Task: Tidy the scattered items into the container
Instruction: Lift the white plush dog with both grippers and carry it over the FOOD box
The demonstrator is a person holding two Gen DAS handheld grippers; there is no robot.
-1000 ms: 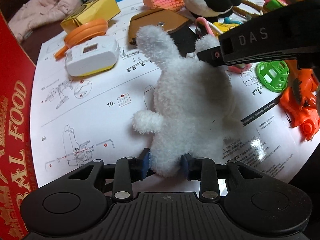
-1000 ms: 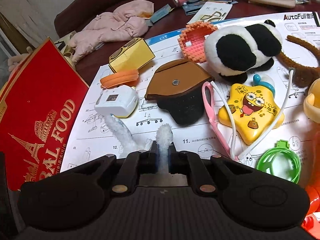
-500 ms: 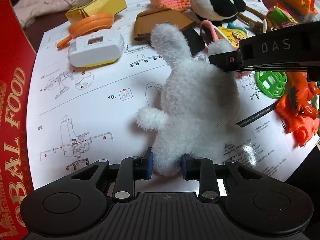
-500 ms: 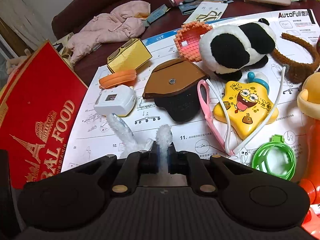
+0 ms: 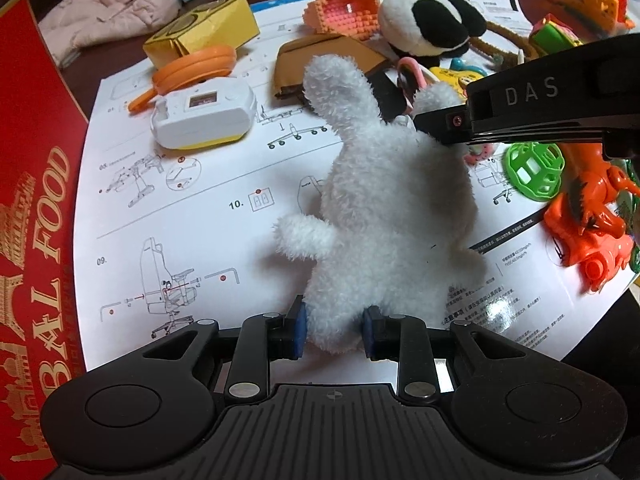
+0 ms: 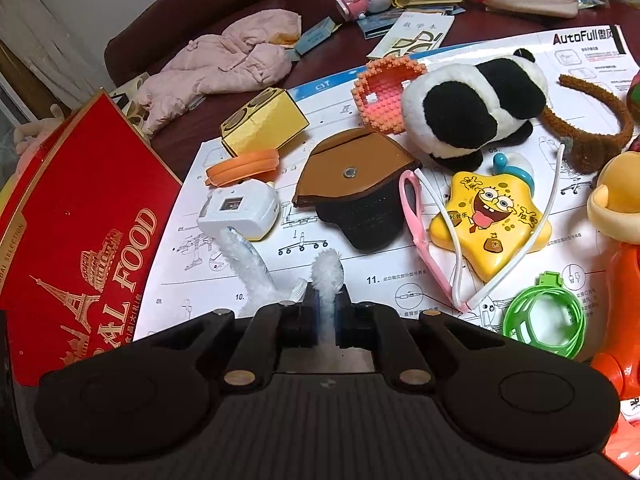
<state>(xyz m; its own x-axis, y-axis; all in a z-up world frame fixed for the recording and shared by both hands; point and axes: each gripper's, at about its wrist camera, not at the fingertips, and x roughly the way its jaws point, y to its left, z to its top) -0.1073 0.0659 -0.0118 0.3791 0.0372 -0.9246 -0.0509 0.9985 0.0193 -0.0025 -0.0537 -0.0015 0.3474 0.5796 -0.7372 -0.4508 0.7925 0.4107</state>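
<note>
The left gripper [image 5: 334, 334] is now squeezing the bottom of the white plush rabbit [image 5: 384, 220] — a second ago its fingers were standing wider around that same end, and they have since come in until the blue pads are pressing into the fur on both sides, still partly apart because the body fills the gap. The right gripper [image 6: 327, 312] is pinching one of the rabbit's ears, clamped almost fully together on the thin fluff, as it was a second ago; in the left view its black finger is reaching across onto that ear, while the other ear [image 6: 246, 264] is sticking up free.

So the rabbit is now being held at both ends, lying over the white instruction sheet [image 5: 192, 216] among the other toys. The red box [image 6: 80, 240] is sitting just to the left of the sheet. With two holds secured, the toy looks ready to be lifted and carried over to that box — nothing shows it inside yet.
</note>
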